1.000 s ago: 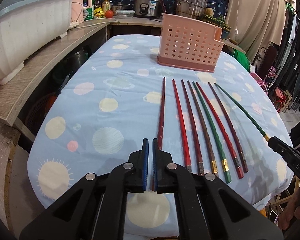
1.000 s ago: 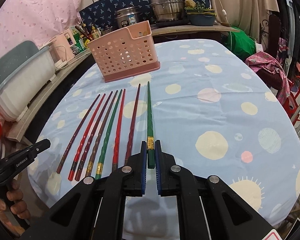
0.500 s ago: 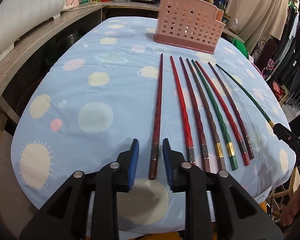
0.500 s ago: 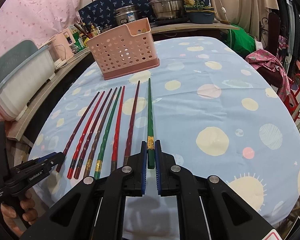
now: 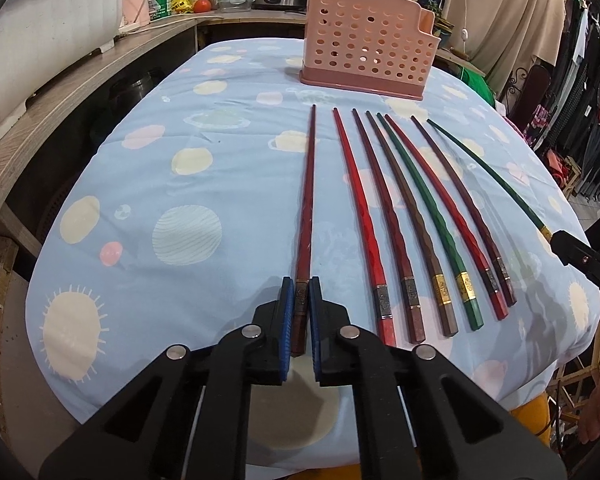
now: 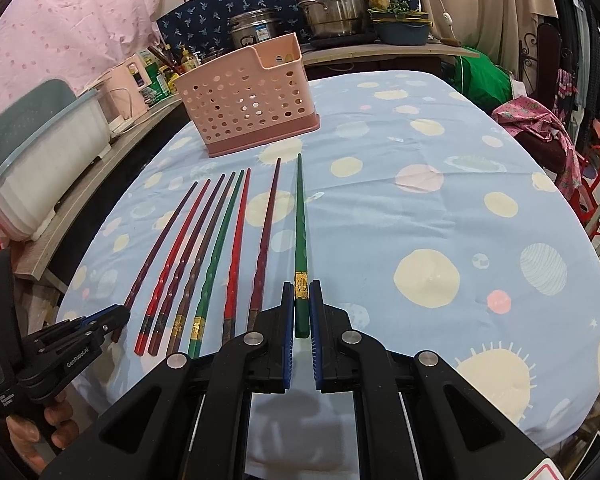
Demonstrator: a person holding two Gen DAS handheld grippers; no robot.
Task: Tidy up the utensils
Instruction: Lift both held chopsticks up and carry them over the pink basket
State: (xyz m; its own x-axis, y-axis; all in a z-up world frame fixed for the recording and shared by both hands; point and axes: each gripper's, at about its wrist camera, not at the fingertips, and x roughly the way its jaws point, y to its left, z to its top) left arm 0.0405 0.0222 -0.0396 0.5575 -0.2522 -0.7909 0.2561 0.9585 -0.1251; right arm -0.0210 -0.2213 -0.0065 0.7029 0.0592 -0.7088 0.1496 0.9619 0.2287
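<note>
Several chopsticks lie side by side on the blue spotted tablecloth [image 5: 148, 184], tips toward a pink perforated utensil basket [image 5: 366, 62] at the far end. My left gripper [image 5: 301, 284] is shut on the butt end of the leftmost dark red chopstick [image 5: 306, 208], which still lies on the cloth. My right gripper [image 6: 301, 286] is shut on the butt end of the rightmost green chopstick [image 6: 300, 220], which also lies on the cloth. The basket [image 6: 246, 98] also shows in the right wrist view. Between the two held sticks lie red, brown and green chopsticks [image 5: 416, 216].
A wooden counter [image 5: 60, 92] runs along the left with a white tub [image 5: 40, 32] on it. Pots and a rice cooker [image 6: 256, 30] stand behind the basket. Clothes hang at the right [image 5: 580, 80]. The table edge is close below both grippers.
My left gripper opened, moved onto the butt end of the dark red chopstick and closed on it. My right gripper stayed shut on the green chopstick.
</note>
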